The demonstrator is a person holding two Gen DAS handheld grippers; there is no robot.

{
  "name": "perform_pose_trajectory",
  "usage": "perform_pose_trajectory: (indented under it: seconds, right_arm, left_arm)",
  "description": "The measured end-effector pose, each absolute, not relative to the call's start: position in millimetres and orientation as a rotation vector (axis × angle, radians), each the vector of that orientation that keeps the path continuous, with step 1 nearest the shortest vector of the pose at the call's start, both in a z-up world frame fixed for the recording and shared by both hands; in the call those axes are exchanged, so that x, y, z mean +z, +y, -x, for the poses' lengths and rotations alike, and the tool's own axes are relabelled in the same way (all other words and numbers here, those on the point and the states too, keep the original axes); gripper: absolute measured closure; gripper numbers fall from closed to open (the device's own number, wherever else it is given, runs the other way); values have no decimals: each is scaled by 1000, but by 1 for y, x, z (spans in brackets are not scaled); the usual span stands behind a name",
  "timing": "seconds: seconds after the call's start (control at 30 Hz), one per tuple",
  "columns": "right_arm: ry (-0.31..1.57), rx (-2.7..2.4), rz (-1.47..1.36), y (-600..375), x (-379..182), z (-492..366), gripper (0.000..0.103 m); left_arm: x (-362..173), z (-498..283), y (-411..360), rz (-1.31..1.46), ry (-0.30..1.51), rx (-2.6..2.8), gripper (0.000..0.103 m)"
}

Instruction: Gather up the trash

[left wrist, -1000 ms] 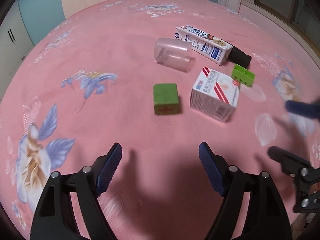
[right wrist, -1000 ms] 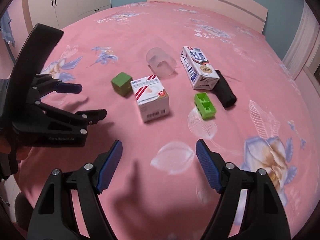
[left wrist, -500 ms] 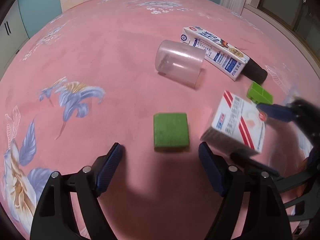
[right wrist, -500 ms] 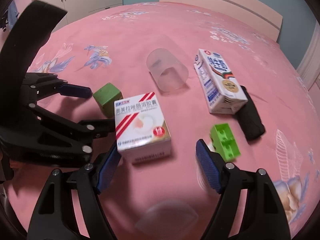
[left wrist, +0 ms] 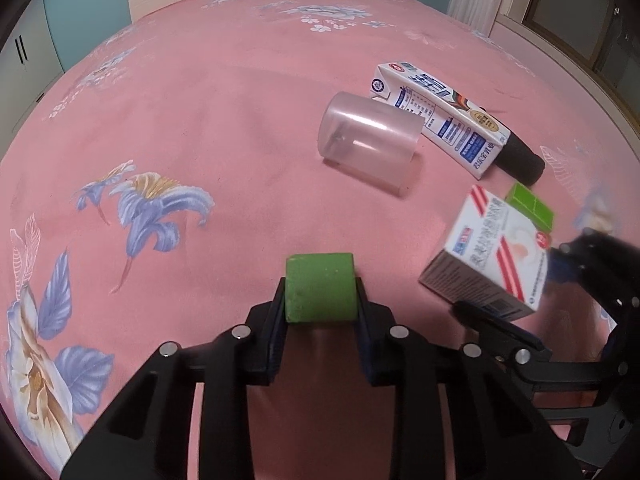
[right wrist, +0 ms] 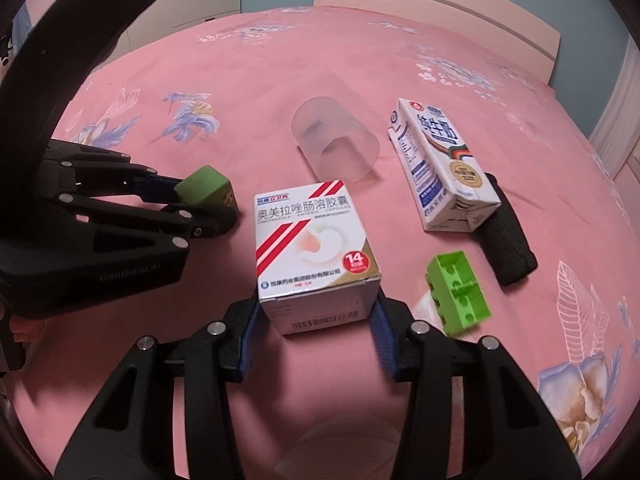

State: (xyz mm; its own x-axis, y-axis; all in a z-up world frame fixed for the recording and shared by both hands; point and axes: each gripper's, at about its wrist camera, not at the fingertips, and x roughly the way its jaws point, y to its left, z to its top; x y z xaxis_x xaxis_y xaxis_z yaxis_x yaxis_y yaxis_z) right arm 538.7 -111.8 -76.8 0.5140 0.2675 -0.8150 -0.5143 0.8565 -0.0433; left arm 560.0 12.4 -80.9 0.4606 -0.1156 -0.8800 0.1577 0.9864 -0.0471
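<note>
The left gripper (left wrist: 320,312) has its fingers pinching the green block (left wrist: 320,286) on the pink bed (left wrist: 240,120), while the right gripper (right wrist: 316,324) is closing its fingers on the medicine box (right wrist: 316,256). That thin carton may crush or twist loose if lifted only by its near end, and the two grippers, close together, could collide.

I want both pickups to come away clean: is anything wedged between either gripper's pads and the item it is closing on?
Nothing visible. The left gripper is shut directly on the green cube. The right gripper is closing with the medicine box between its pads; the green brick lies apart, beside it.
</note>
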Motion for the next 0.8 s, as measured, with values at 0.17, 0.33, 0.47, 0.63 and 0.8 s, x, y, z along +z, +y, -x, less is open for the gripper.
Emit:
perform_pose_trajectory:
  seconds: [0.17, 0.33, 0.47, 0.63, 0.8]
  right_arm:
    - [905, 465, 287, -119, -62, -526, 55]
    - [886, 449, 280, -125, -42, -511, 55]
    - [869, 434, 286, -127, -24, -493, 55]
    - [841, 414, 294, -130, 7, -466, 55]
    - [794, 400, 307, -129, 44, -430, 55]
  left_arm:
    - [-74, -548, 12, -54, 1083, -162, 71]
    - [-56, -529, 14, -73, 1064, -150, 71]
    - [-33, -510, 18, -76, 1042, -136, 71]
    - [4, -479, 19, -99, 991, -118, 71]
    - [45, -444, 21, -126, 932, -110, 71]
